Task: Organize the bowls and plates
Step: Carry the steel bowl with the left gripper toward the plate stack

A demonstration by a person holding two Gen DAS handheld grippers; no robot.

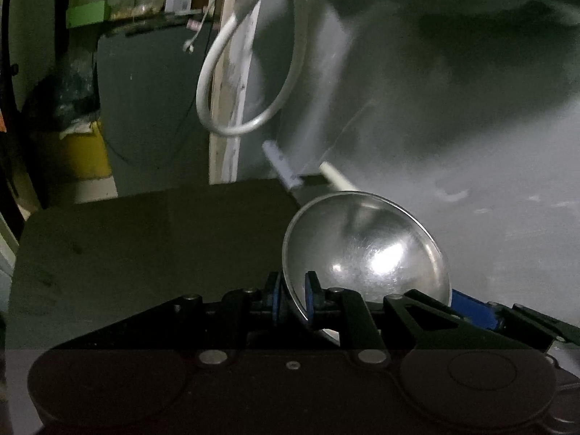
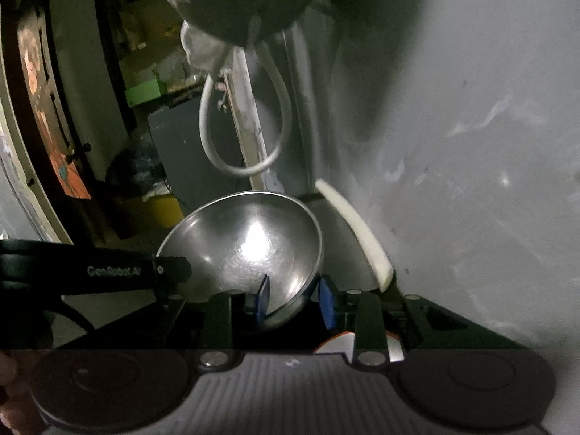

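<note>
Over a dark table (image 1: 145,246) beside a pale wall (image 1: 471,145), the left gripper (image 1: 293,299) is closed on the rim of a steel bowl (image 1: 366,250). One blue pad (image 1: 273,297) sits outside the rim and the other inside, with the thin metal edge pinched between them. That bowl is tilted — its shiny hollow faces up and toward the camera.

From the right wrist view, the right gripper (image 2: 293,301) straddles the rim of a steel bowl (image 2: 250,243) as well: one blue pad (image 2: 264,295) is inside the bowl, the other just outside the wall. A small gap shows by the outer pad, so I cannot tell whether the grip is firm or only loose around the edge. The left gripper's black finger (image 2: 108,272) reaches to the opposite rim of this same bowl.

A curved white strip (image 2: 362,232) lies against the wall just right of the bowl. A white hose (image 1: 246,72) loops down behind — near a pale frame (image 1: 224,127).
</note>
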